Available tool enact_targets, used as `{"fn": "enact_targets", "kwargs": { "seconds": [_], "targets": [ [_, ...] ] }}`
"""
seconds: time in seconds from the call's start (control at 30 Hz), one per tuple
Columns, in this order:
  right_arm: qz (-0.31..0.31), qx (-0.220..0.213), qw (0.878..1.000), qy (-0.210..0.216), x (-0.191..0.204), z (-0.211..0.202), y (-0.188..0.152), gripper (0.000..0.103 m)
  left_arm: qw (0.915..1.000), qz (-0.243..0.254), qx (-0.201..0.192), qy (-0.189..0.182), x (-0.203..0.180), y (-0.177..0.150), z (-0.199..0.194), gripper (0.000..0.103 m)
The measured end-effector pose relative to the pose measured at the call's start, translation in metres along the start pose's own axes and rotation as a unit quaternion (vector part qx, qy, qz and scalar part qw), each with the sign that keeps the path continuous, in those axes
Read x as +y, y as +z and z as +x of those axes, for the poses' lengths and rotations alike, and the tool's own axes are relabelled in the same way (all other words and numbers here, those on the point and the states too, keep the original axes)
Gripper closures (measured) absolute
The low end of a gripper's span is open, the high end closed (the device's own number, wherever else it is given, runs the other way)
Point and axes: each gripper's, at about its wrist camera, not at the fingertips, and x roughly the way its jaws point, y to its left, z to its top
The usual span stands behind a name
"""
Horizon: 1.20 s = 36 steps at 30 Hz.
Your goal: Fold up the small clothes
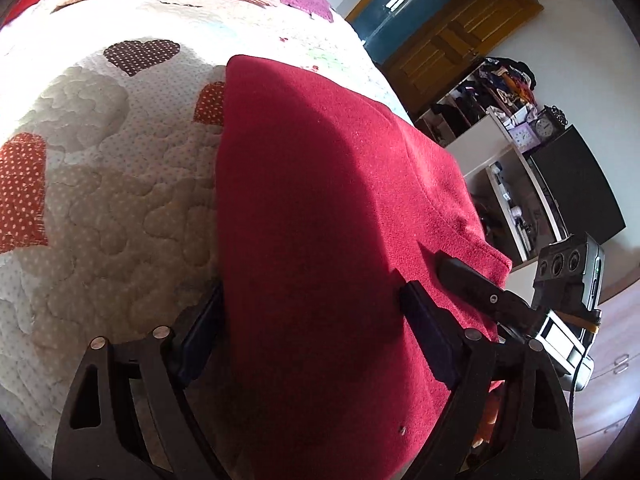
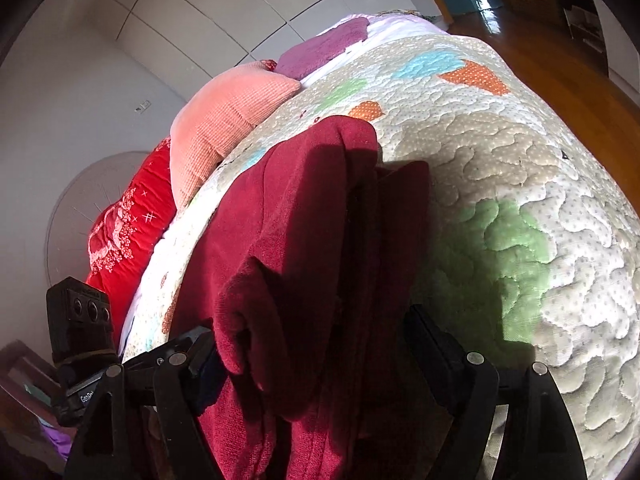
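A dark red knit garment [image 1: 320,208] lies on the quilted bedspread [image 1: 100,208]. In the left wrist view its near edge runs between the fingers of my left gripper [image 1: 316,332], whose jaws stand wide apart around the cloth. The tip of my other gripper [image 1: 472,284] rests on the garment's right corner. In the right wrist view the garment [image 2: 304,216] is bunched and folded, and its near end passes between the wide-apart fingers of my right gripper [image 2: 316,356]. The left tool's camera body [image 2: 80,320] shows at the left.
A pink pillow [image 2: 224,124], a red cushion [image 2: 120,236] and a purple cloth [image 2: 324,46] lie at the head of the bed. Shelves [image 1: 508,152], a wooden door [image 1: 452,36] and wooden floor [image 2: 560,80] stand beyond the bed's edge.
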Motion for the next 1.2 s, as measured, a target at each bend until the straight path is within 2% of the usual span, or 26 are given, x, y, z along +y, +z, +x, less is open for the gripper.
{"fn": "enact_targets", "kwargs": {
  "seconds": [0.03, 0.1, 0.13, 0.23, 0.27, 0.47, 0.57, 0.6, 0.67, 0.73, 0.8, 0.9, 1.0, 1.13, 1.2],
  "targets": [
    [-0.001, -0.003, 1.0, 0.002, 0.0, 0.001, 0.001, 0.024, 1.0, 0.006, -0.001, 0.002, -0.001, 0.001, 0.001, 0.015],
    [-0.006, -0.003, 1.0, 0.014, 0.004, 0.003, 0.002, 0.037, 0.9996, 0.024, 0.002, 0.012, -0.006, 0.002, 0.002, 0.018],
    [-0.005, -0.002, 1.0, 0.015, 0.007, 0.003, 0.002, 0.044, 0.9994, 0.03, 0.001, 0.017, -0.008, 0.001, 0.0, 0.025],
    [-0.027, -0.012, 1.0, 0.003, 0.024, -0.005, 0.0, 0.052, 0.9986, 0.047, -0.009, 0.023, -0.014, -0.002, -0.013, 0.044],
    [-0.031, -0.014, 0.999, 0.01, 0.031, -0.01, -0.001, 0.054, 0.9982, 0.054, -0.011, 0.024, -0.017, -0.004, -0.02, 0.046],
    [-0.071, -0.004, 0.996, 0.051, 0.086, -0.022, -0.03, 0.055, 0.9958, 0.07, -0.035, 0.046, -0.01, -0.035, -0.084, 0.047],
    [-0.068, 0.035, 0.995, 0.059, 0.099, -0.001, -0.052, 0.052, 0.9947, 0.058, -0.035, 0.078, 0.009, -0.055, -0.102, 0.046],
    [-0.066, 0.06, 0.995, 0.047, 0.101, 0.008, -0.058, 0.051, 0.9949, 0.045, -0.026, 0.087, 0.018, -0.06, -0.102, 0.046],
    [-0.077, 0.085, 0.993, 0.008, 0.104, 0.015, -0.068, 0.042, 0.9962, 0.011, -0.011, 0.085, 0.037, -0.07, -0.101, 0.046],
    [-0.082, 0.073, 0.994, 0.01, 0.104, 0.002, -0.074, 0.042, 0.9967, -0.002, -0.027, 0.077, 0.042, -0.08, -0.104, 0.043],
    [-0.089, 0.055, 0.995, -0.003, 0.106, -0.016, -0.075, 0.042, 0.9946, 0.007, -0.042, 0.094, 0.036, -0.085, -0.108, 0.042],
    [-0.132, 0.003, 0.991, -0.025, 0.121, -0.047, -0.067, 0.042, 0.9898, 0.022, -0.056, 0.129, 0.027, -0.09, -0.111, 0.04],
    [-0.193, -0.04, 0.98, -0.042, 0.149, -0.065, -0.059, 0.043, 0.9825, 0.033, -0.076, 0.167, 0.016, -0.093, -0.113, 0.039],
    [-0.236, -0.024, 0.97, -0.046, 0.173, -0.045, -0.064, 0.056, 0.9687, 0.052, -0.105, 0.219, 0.002, -0.103, -0.121, 0.039],
    [-0.248, -0.01, 0.966, -0.079, 0.171, -0.03, -0.073, 0.059, 0.9575, 0.07, -0.123, 0.252, -0.01, -0.104, -0.123, 0.039]
  ]
}}
